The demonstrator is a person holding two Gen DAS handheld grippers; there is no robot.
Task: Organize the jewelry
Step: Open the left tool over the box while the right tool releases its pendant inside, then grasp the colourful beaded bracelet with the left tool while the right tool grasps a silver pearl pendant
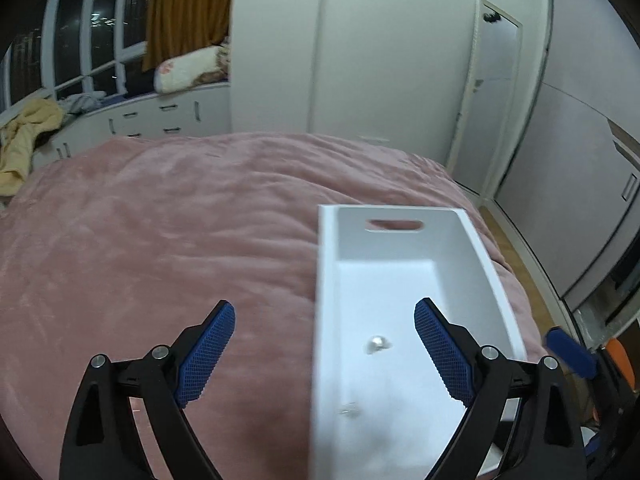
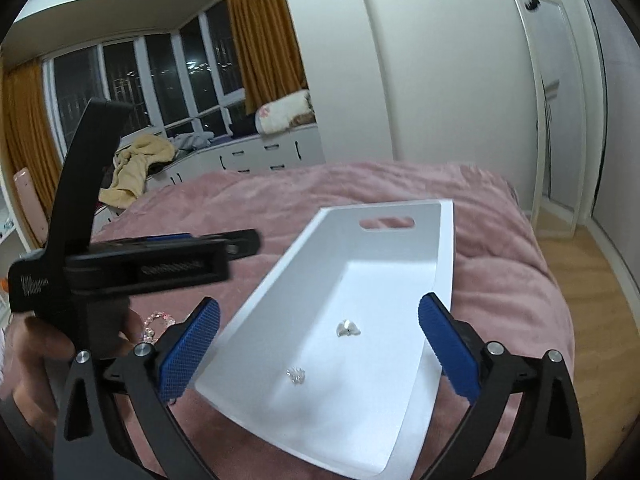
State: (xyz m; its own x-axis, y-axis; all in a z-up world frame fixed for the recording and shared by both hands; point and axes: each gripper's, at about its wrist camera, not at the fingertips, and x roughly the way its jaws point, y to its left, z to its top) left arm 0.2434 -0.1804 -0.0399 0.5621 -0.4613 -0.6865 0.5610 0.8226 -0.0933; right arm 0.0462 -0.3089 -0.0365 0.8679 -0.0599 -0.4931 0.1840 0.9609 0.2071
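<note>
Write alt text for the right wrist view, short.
A white tray with a handle slot sits on a pink bedspread, holding two small sparkly jewelry pieces, between the open right gripper fingers. The left gripper hovers at left, above a pink beaded piece on the bedspread.

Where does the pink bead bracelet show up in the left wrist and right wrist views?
Left wrist: not in it; only pink blanket shows left of the white tray.
Right wrist: pink bead bracelet lies at lower left on the blanket, left of the tray, behind the left finger.
Shared landmark: the tray's handle slot.
</note>
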